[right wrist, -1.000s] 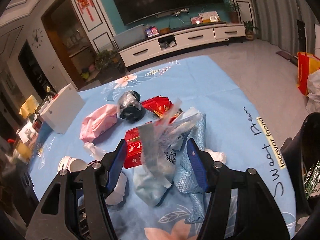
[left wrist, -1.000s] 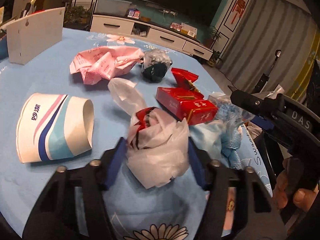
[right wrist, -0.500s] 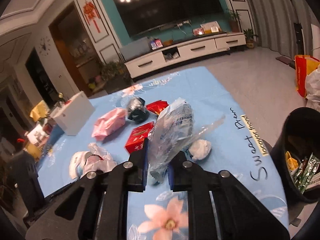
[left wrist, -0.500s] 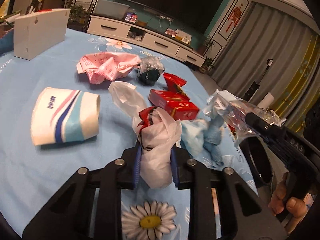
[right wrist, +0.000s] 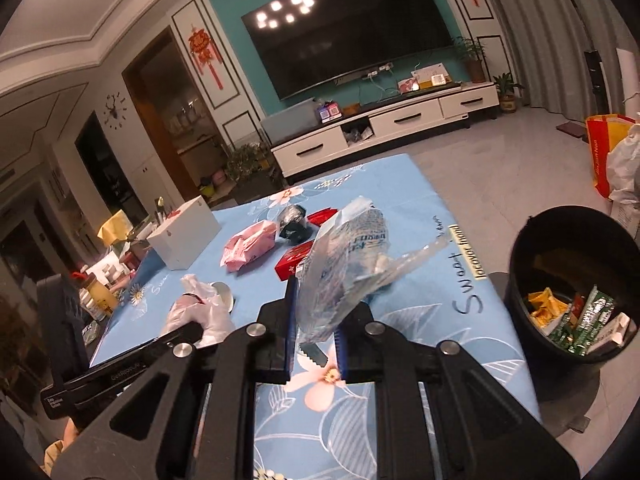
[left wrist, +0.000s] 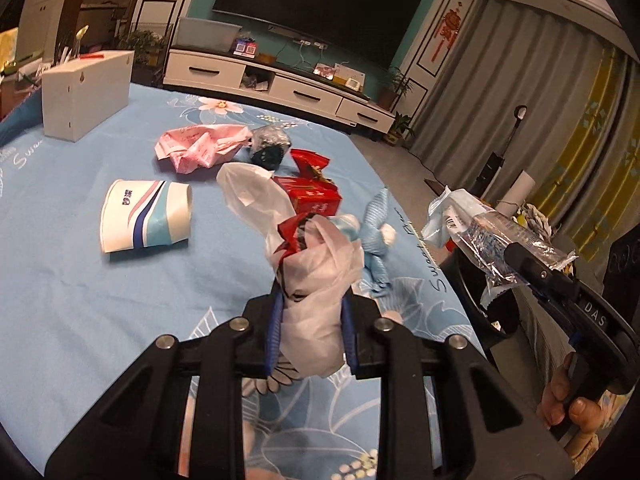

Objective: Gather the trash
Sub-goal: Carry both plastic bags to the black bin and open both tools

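- Since a second earlier, both grippers had closed and lifted off the surface [left wrist: 80, 280].
- Left gripper [left wrist: 310, 332] clamped a white bag [left wrist: 316, 280].
- Right gripper [right wrist: 314, 340] clamped a clear wrapper [right wrist: 344, 268], now nearer the bin [right wrist: 576, 240].

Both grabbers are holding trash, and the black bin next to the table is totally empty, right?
Not quite. The black bin isn't empty: the right wrist view shows green and yellow wrappers already lying in it. The rest is right: the left gripper is shut on the white plastic bag, and the right gripper is shut on the clear wrapper.
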Demonstrator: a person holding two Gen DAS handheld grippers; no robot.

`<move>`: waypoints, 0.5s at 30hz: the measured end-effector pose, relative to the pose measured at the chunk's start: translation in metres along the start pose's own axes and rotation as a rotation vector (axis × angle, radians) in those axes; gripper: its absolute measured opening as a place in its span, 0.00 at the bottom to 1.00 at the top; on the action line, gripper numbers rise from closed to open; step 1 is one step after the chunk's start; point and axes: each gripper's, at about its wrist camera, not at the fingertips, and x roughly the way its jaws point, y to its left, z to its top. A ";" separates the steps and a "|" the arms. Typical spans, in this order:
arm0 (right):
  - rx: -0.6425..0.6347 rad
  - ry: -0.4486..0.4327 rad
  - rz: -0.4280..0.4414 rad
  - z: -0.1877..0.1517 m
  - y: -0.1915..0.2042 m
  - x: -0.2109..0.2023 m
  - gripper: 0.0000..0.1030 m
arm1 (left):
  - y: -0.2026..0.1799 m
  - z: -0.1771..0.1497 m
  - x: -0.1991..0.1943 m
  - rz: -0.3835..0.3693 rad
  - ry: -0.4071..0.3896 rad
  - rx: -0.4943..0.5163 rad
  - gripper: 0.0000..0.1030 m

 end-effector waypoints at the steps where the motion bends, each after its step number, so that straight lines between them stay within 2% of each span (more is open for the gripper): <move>1: 0.005 -0.010 -0.007 0.001 -0.004 -0.005 0.16 | -0.004 0.000 -0.002 0.001 -0.004 0.006 0.25; 8: 0.048 -0.058 -0.041 0.001 -0.034 -0.030 0.16 | -0.033 0.004 -0.009 -0.005 -0.019 0.081 0.25; 15: 0.114 -0.095 -0.114 -0.002 -0.076 -0.047 0.16 | -0.062 0.007 0.007 -0.015 0.004 0.135 0.25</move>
